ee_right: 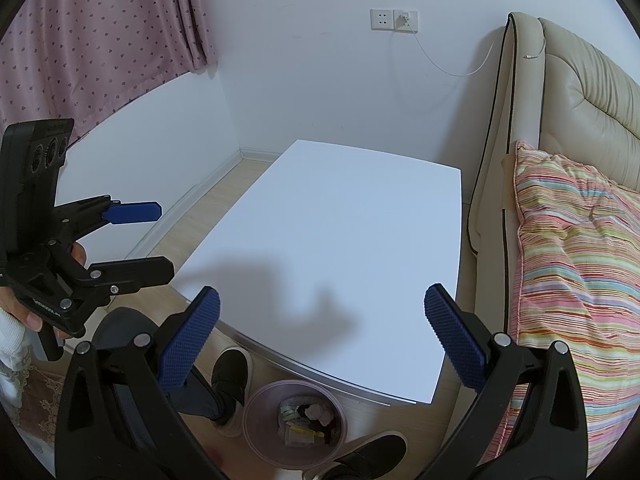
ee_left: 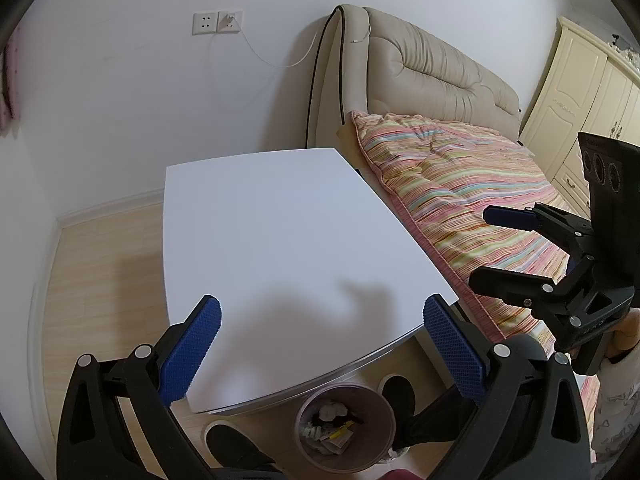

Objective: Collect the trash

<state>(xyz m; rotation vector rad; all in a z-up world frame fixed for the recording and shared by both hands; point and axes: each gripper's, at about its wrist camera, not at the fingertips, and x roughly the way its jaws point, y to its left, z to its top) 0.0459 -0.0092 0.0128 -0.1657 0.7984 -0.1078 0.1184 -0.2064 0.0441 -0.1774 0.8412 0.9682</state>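
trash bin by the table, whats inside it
The trash bin holds crumpled white paper, a yellow wrapper and other scraps. Anything beneath that top layer is hidden.

A home bedroom: a bed (ee_left: 460,200) with padded headboard (ee_left: 432,64) and striped quilt, cream wardrobe (ee_left: 576,92), and pink curtain (ee_right: 92,36) by the wall.

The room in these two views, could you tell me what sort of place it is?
Most likely a bedroom: a bed with a striped quilt and padded headboard, a cream wardrobe, and a pink curtain.
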